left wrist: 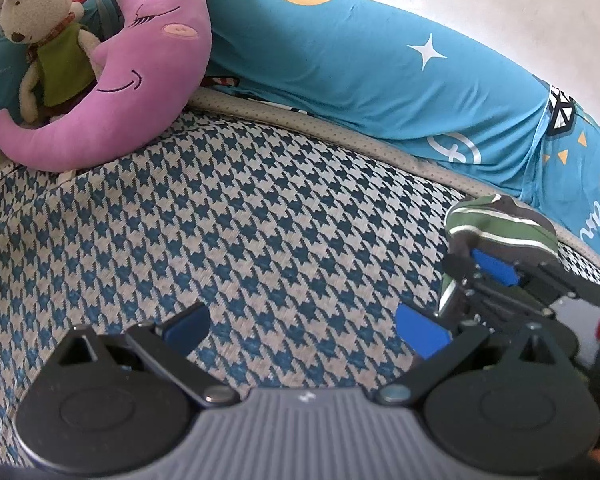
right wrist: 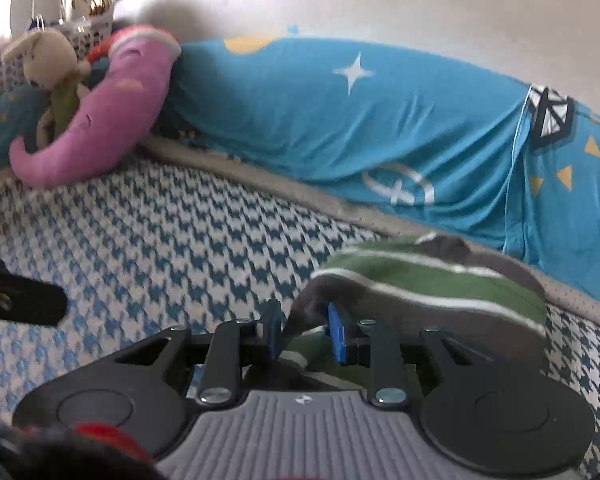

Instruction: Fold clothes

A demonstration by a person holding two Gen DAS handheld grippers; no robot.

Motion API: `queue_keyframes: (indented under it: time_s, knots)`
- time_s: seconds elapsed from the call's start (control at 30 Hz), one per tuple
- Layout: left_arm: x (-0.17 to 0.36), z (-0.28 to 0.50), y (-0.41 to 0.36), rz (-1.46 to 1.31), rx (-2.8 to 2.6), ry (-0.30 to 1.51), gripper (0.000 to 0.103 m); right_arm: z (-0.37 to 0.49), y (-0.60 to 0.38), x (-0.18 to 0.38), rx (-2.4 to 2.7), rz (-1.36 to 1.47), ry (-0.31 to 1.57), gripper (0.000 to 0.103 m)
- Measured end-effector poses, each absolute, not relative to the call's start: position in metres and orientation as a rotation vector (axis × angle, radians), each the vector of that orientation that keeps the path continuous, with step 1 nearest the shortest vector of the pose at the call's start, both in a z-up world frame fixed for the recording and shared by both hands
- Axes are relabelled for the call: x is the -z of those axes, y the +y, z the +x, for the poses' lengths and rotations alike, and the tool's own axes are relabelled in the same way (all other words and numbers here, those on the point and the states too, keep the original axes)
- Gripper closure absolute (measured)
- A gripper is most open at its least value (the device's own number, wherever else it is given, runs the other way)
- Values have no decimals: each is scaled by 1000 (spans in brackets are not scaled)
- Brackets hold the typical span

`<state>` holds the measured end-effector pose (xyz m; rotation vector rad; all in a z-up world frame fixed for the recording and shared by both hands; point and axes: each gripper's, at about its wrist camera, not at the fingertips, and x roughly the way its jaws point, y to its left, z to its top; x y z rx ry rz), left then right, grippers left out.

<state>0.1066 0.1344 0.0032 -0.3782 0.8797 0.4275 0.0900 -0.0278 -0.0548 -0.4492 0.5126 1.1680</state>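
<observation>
One striped garment [right wrist: 432,292] is pinched in the right gripper [right wrist: 306,330] near the mat's [left wrist: 260,208] far edge, ready for folding; the left gripper [left wrist: 304,328] gapes wide, empty.

A bunched green, grey and white striped garment [right wrist: 428,280], seemingly folded, lies on the houndstooth mat [right wrist: 160,232].

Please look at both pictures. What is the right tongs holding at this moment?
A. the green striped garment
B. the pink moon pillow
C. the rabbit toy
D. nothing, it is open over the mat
A: the right tongs is closed on a fold of the green striped garment, while the left tongs is open over the checked mat.
</observation>
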Motion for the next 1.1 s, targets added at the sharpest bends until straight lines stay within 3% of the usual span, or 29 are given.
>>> queue_keyframes:
  time_s: [0.2, 0.4, 0.57, 0.8, 1.1]
  knots:
    - [-2, 106, 136, -370, -422, 887, 0, 98, -33, 58, -1135, -366, 523, 91]
    - [-3, 105, 135, -372, -418, 886, 0, 109, -53, 39, -1068, -115, 460, 92]
    - [-2, 107, 132, -364, -399, 894, 0, 123, -52, 48, -1077, -39, 569, 87]
    - [-4, 108, 127, -361, -379, 892, 0, 128, -69, 36, -1080, 13, 626, 72]
    - [-14, 106, 121, -364, -362, 860, 0, 119, -111, 19, -1113, -22, 694, 72]
